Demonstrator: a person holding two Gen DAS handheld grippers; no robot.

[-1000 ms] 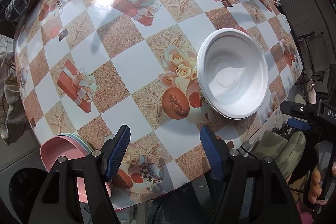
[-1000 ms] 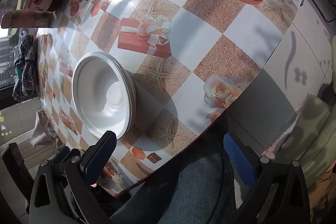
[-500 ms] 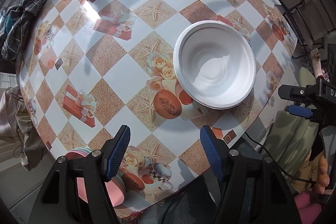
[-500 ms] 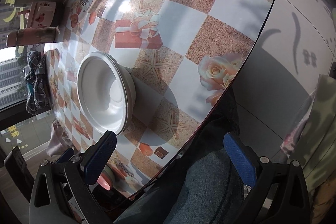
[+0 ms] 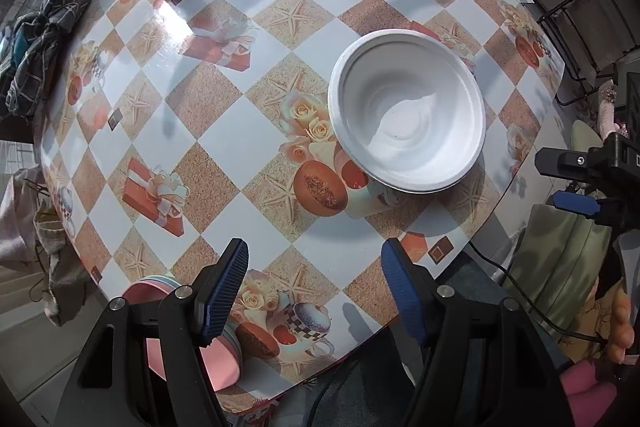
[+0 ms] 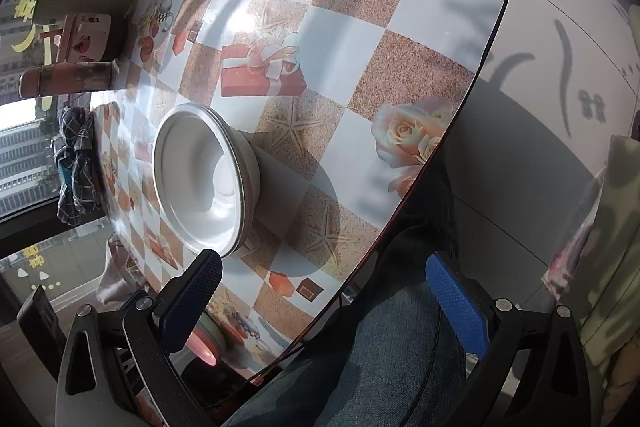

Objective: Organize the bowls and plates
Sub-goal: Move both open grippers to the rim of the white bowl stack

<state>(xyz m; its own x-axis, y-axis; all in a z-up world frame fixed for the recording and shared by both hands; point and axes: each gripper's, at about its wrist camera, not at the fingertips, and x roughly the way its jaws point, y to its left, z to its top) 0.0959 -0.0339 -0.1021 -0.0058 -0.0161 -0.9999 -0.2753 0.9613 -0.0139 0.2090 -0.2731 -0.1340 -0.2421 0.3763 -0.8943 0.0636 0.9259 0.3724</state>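
Nearest the seated person, both tools, left tool (image 5: pixel 314 281) and right tool (image 6: pixel 324 301), hang spread and empty, raised farther above the tabletop (image 5: pixel 224 131) than before. Pink plates (image 5: pixel 216 363) sit at its near edge; white bowls (image 5: pixel 408 115), stacked, stand beyond, now appearing smaller.

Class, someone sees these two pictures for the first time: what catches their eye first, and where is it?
The stack of white bowls stands out, sitting on the busy checkered tablecloth near the table's edge. Next come the pink plates, stacked at the rim behind the open, empty left gripper.
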